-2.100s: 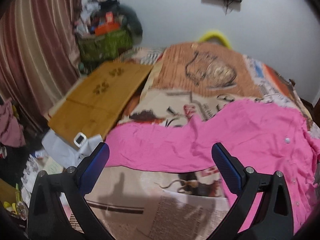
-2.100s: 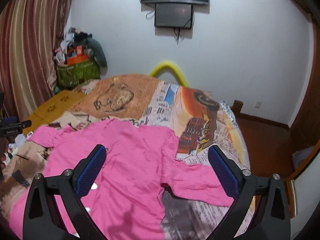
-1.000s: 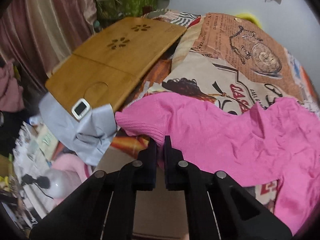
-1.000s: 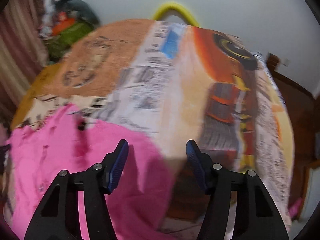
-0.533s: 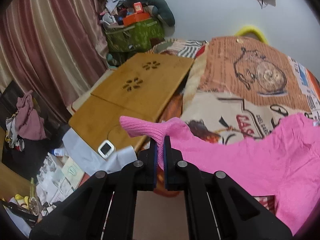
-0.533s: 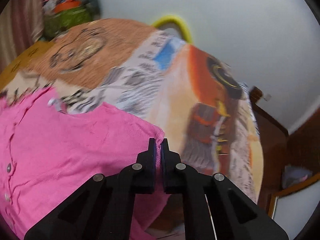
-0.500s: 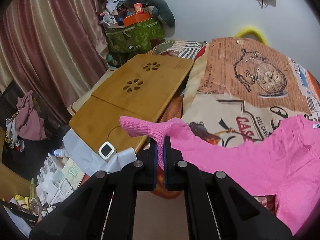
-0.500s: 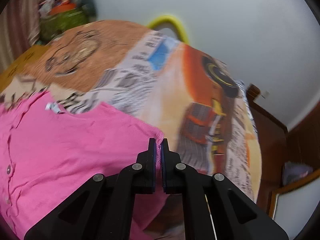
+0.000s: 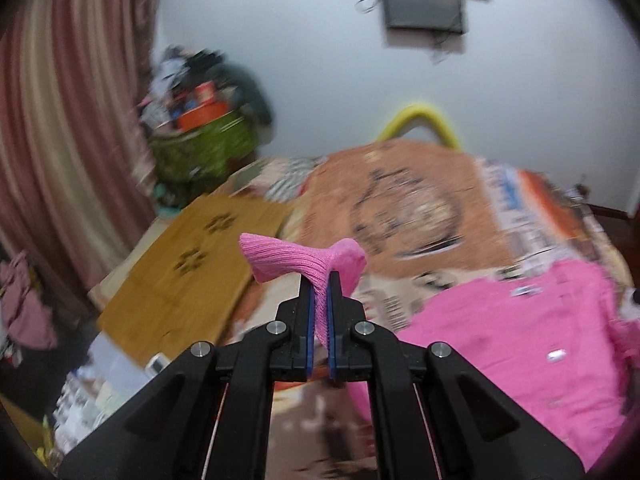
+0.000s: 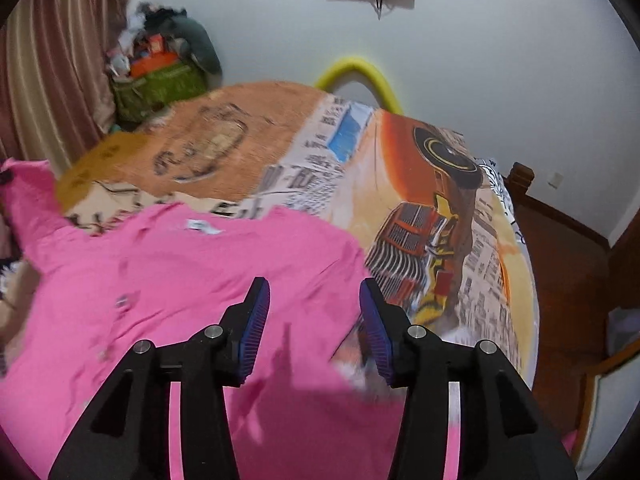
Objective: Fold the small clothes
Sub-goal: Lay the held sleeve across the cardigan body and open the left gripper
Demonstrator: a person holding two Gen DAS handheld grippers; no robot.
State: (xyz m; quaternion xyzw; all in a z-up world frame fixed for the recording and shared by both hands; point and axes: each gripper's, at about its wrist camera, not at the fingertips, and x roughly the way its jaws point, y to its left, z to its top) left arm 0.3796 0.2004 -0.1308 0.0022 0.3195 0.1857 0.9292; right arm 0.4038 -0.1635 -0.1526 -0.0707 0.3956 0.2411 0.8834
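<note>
A pink knit shirt [image 10: 168, 280] lies spread on the printed bedspread [image 10: 440, 216]. My left gripper [image 9: 319, 312] is shut on the ribbed cuff of its left sleeve [image 9: 296, 260] and holds it lifted above the bed; the shirt body [image 9: 528, 332] lies to the right in that view. My right gripper [image 10: 314, 320] is open and empty, above the shirt's right side near its edge. The lifted sleeve shows at the far left of the right wrist view [image 10: 24, 188].
A wooden lap table [image 9: 188, 264] lies at the bed's left edge, with floor clutter below it. A green bag piled with things [image 10: 160, 80] stands in the back corner by striped curtains [image 9: 68, 128]. A yellow hoop [image 10: 360, 76] leans on the wall.
My right gripper has let go of the right sleeve and opened; that sleeve now lies over the shirt. My left gripper has lifted its sleeve cuff higher and swung toward the bed.
</note>
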